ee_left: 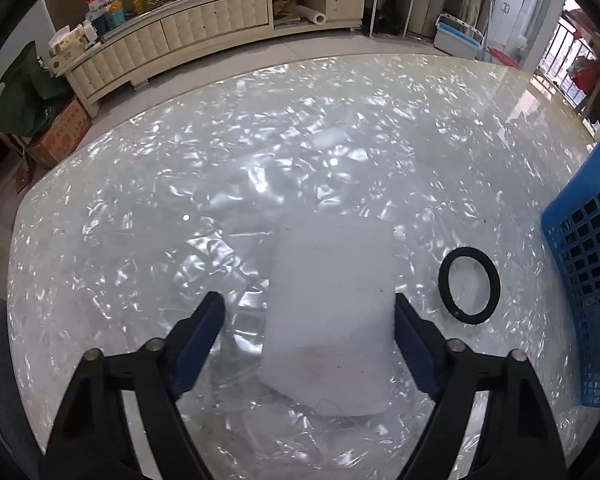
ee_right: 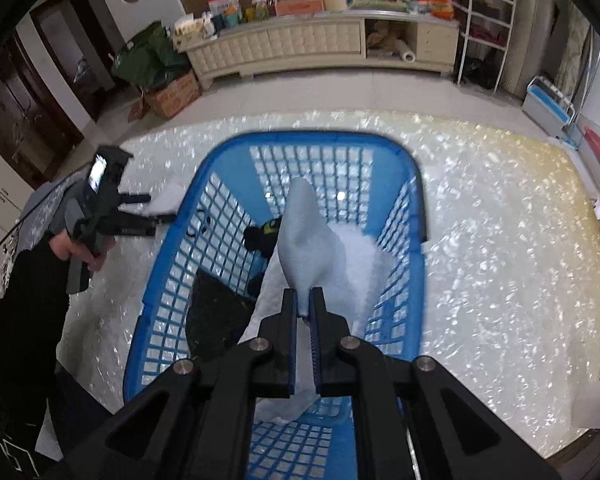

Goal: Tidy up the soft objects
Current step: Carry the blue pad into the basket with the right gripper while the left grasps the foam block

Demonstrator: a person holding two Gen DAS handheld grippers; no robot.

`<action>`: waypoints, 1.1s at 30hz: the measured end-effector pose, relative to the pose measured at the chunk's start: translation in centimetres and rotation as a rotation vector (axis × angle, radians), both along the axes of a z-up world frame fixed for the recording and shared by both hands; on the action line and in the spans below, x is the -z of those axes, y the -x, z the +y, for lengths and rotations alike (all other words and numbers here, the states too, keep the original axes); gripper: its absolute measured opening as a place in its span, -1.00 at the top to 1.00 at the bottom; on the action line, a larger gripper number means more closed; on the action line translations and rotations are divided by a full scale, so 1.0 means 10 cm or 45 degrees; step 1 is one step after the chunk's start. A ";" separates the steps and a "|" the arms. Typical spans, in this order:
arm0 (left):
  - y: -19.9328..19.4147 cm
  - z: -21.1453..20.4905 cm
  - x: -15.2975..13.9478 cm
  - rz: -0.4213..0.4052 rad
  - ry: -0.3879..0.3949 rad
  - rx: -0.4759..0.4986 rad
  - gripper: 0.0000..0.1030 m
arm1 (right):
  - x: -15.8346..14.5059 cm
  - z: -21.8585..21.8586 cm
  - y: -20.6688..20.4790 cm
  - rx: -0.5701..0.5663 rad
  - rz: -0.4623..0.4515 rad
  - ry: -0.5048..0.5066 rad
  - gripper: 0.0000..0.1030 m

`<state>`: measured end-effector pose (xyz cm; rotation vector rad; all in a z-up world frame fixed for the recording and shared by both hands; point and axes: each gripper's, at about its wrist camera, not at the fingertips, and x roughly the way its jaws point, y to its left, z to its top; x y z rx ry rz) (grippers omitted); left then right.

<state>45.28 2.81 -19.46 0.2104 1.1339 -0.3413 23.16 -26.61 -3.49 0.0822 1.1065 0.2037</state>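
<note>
1. The bench (ee_left: 340, 120) is showing a glossy, pearly, glassy surface.
2. The white foam pad (ee_left: 332, 312) is looking matt and soft.
3. The blue basket (ee_right: 380, 148) is looking like smooth lattice plastic.
4. The hair tie (ee_left: 469, 285) is looking like matt black cloth.

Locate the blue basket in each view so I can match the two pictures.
Left wrist view: the blue basket shows only as a latticed wall at the right edge, right of the black ring.
Right wrist view: the basket fills the centre, seen from above, under the right gripper.
Shared landmark: the cream TV cabinet along the back wall.
</note>
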 end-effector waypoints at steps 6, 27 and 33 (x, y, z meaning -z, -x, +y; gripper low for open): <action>0.06 0.11 -0.09 -0.007 0.005 0.001 -0.16 | 0.20 0.14 -0.08 -0.051 0.072 -0.014 0.89; 0.55 0.46 -0.53 -0.082 0.077 -0.089 0.00 | 0.38 0.20 -0.20 -0.045 0.179 -0.140 -0.21; 0.94 0.35 -0.95 -0.138 0.110 -0.018 0.00 | 0.17 0.15 -0.05 -0.031 0.124 -0.150 -0.54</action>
